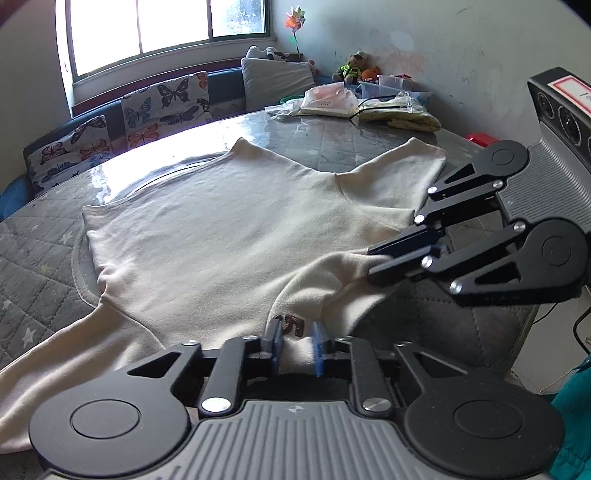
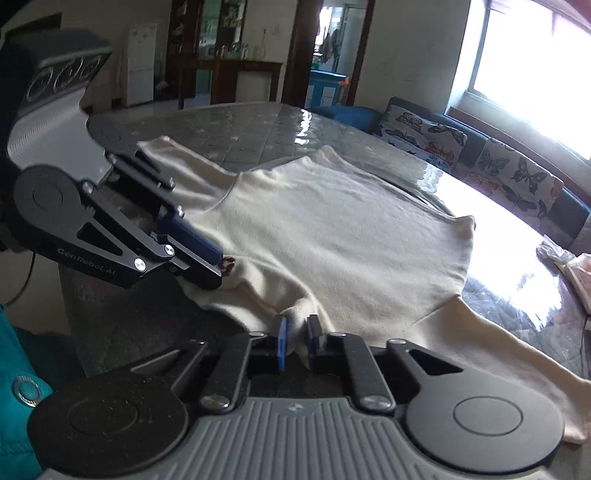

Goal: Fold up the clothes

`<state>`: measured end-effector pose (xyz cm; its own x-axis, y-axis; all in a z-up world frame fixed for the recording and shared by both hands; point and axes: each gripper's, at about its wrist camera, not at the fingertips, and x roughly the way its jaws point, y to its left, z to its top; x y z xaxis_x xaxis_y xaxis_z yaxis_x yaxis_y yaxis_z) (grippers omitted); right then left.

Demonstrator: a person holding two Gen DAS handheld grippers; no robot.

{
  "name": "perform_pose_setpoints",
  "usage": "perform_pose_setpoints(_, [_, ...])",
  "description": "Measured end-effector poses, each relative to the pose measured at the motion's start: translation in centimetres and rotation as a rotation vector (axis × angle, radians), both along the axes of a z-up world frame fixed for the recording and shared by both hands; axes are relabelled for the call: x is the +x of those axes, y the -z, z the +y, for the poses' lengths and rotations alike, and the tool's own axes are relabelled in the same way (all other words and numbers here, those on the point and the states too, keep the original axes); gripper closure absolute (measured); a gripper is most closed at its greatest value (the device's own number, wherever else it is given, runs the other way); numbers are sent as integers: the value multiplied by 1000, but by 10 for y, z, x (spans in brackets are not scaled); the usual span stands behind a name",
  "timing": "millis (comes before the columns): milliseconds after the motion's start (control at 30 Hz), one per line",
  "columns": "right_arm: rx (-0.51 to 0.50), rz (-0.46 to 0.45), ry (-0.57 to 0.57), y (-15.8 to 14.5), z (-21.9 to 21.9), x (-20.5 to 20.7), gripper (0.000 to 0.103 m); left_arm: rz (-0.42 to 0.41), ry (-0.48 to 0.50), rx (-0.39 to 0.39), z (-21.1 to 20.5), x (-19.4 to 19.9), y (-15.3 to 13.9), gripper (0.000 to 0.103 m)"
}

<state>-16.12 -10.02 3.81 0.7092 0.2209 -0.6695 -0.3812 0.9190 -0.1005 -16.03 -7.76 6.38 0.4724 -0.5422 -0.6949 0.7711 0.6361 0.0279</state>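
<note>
The cream sweater [image 1: 207, 236] lies spread on the table [image 1: 332, 136]. Left gripper [image 1: 298, 341] and right gripper [image 2: 295, 338] — both clamped on its near hem — sit side by side.

**Garment spread mid-frame**

The garment [image 1: 221, 229] lies across the surface [image 1: 44, 251] at centre frame. Packets [image 1: 327, 99] sit behind it, upper right; cushions [image 1: 166, 107] line the upper left, under the window [image 1: 166, 26].

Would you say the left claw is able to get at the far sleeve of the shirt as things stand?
Probably not at once: the left claw is shut on the shirt at its near edge, and the far sleeve lies across the whole garment.
</note>
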Motion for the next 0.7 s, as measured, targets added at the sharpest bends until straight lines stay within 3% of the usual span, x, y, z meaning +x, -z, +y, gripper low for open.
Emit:
perform_pose_setpoints(167, [50,-6,7,-16,-14,-2,96,-35,24,-58,12,-8,-17,96])
perform_pose_setpoints(333, [18,53,-5,-2,-14,-4,95,-3,47,-49,16,-10,-11,96])
perform_pose_setpoints(500, [-17,2,-31,-10,-8,-8,88,-42,79,-65,12,-13,-19,84])
perform_pose_setpoints(567, [-39,4,-48,-8,-3,-4,88,-58,104,-62,6,-14,-19,73])
perform_pose_setpoints(700, [-85,-7,-80,-1,7,-3,88,-77,133,-8,-11,-11,-7,73])
